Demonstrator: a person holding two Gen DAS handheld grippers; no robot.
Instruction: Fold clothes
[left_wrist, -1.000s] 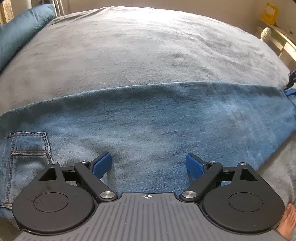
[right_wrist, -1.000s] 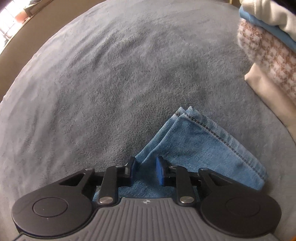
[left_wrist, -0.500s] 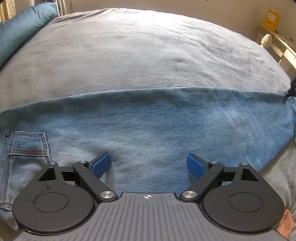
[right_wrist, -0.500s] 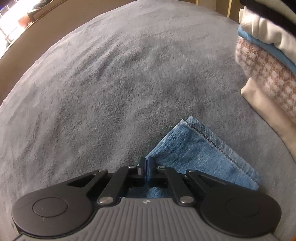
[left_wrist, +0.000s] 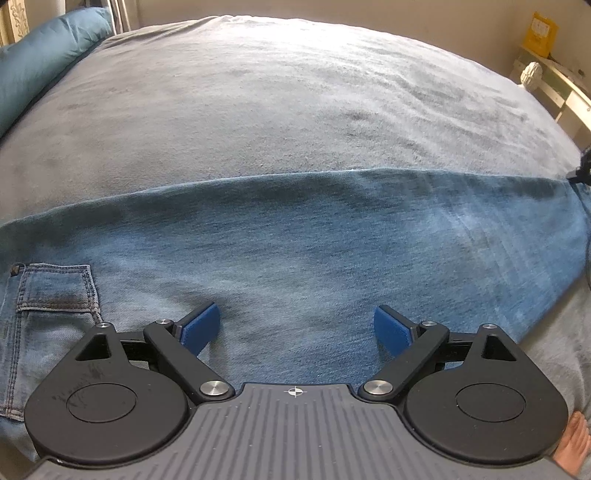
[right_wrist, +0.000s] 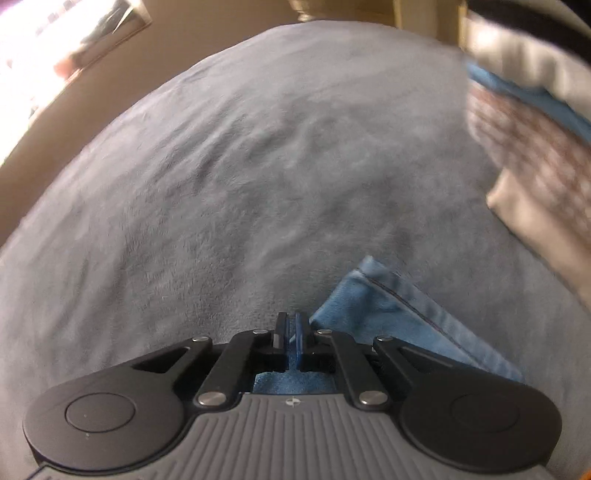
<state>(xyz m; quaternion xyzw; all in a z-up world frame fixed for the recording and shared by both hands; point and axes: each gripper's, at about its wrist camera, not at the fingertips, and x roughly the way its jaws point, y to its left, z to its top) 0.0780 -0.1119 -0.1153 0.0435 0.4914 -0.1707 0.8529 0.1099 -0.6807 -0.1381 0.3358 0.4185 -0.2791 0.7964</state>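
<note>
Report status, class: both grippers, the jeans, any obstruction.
Left gripper open above jeans. Right gripper shut on jeans hem. Folded stack beside, clear.

A home bedroom. A grey plush bedspread (left_wrist: 295, 110) covers a bed ahead of the left claw; a teal pillow (left_wrist: 44, 66) lies far left. A stack of folded garments (right_wrist: 535, 140) sits to the right of the right claw.
</note>
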